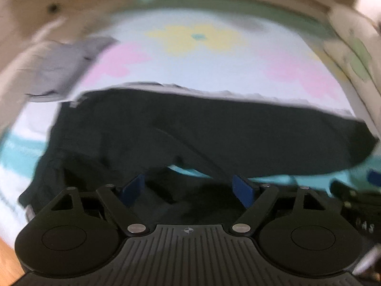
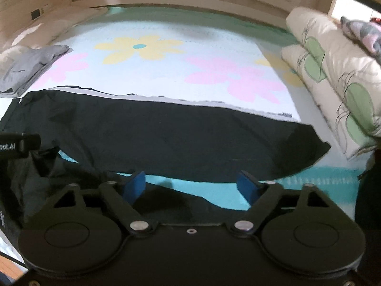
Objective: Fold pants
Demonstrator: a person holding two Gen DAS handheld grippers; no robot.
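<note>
Both the left gripper (image 1: 189, 187) and right gripper (image 2: 191, 183) stood wide apart, grasping nothing, over the black pants (image 2: 166, 133) at twelve o'clock.

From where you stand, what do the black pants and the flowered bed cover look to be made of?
The black pants look like thin, matte woven cloth, perhaps a synthetic: they lie flat with soft creases and no shine. The bed cover seems a soft printed or knitted textile, matte, with faint rows of dots; the blur leaves the weave open.
</note>
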